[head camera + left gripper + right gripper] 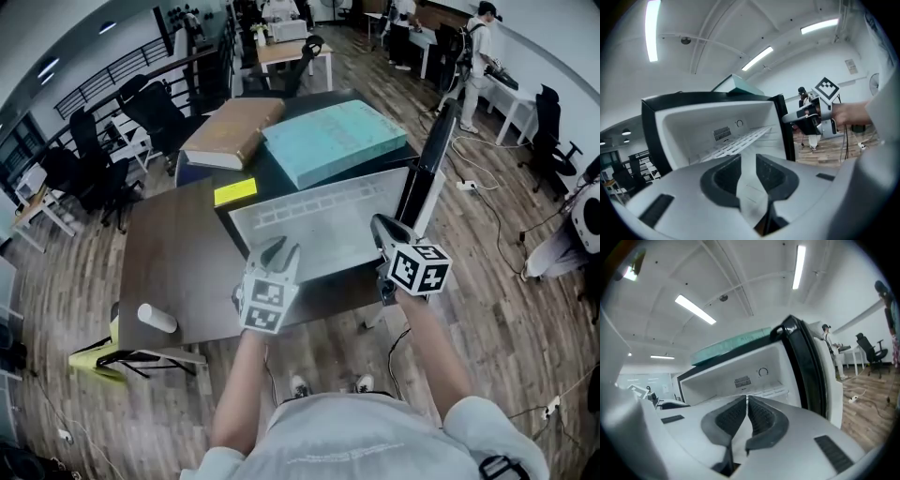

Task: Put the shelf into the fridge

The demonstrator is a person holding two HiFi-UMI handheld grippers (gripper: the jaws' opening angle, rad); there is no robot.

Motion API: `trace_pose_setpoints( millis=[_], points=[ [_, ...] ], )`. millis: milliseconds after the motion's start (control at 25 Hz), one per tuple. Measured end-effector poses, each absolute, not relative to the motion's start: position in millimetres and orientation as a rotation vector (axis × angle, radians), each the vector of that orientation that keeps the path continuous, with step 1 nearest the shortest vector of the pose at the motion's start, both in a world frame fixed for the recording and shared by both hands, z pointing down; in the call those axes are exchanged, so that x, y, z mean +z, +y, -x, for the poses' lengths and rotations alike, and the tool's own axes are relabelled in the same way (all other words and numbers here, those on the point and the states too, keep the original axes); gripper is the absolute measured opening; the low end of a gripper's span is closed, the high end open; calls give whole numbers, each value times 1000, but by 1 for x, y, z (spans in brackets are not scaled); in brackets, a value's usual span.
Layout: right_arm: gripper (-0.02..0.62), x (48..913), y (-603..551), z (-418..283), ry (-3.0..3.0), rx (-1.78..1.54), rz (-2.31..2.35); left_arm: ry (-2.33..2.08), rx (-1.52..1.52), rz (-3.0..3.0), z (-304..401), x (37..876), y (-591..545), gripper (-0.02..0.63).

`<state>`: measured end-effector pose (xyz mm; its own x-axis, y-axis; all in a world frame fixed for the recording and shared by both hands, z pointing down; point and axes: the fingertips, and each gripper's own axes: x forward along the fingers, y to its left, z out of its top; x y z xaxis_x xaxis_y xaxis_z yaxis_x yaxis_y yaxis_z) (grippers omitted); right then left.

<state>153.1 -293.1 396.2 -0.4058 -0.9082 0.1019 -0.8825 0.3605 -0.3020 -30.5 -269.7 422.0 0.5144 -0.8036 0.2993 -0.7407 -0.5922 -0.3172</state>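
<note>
The white slotted shelf (319, 220) lies flat and sticks out of the open black fridge (281, 183) towards me. My left gripper (277, 255) is at the shelf's near left edge. In the left gripper view the shelf (736, 143) runs from the fridge's white inside down between the pads of the left gripper (747, 164), which hold its pale edge. My right gripper (386, 234) is at the near right corner. Its jaws (746, 401) are almost together, with only a thin pale strip of the shelf (773, 392) between them. The right gripper (806, 115) also shows in the left gripper view.
The fridge door (427, 173) stands open at the right. A teal box (333, 141), a brown book (234, 131) and a yellow note (234, 192) lie on the fridge's top. A brown table (173, 253) with a white cylinder (157, 319) stands at the left. Cables cross the floor.
</note>
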Motion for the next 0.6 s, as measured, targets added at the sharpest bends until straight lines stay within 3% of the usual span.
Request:
trace_pose_setpoints(
  millis=[200, 600],
  points=[
    [21, 368, -250, -144, 2600, -245, 1690, 1360, -481, 2620, 56, 393, -238, 24],
    [17, 312, -177, -115, 2689, -22, 1587, 1369, -335, 2539, 81, 333, -183, 18]
  ],
)
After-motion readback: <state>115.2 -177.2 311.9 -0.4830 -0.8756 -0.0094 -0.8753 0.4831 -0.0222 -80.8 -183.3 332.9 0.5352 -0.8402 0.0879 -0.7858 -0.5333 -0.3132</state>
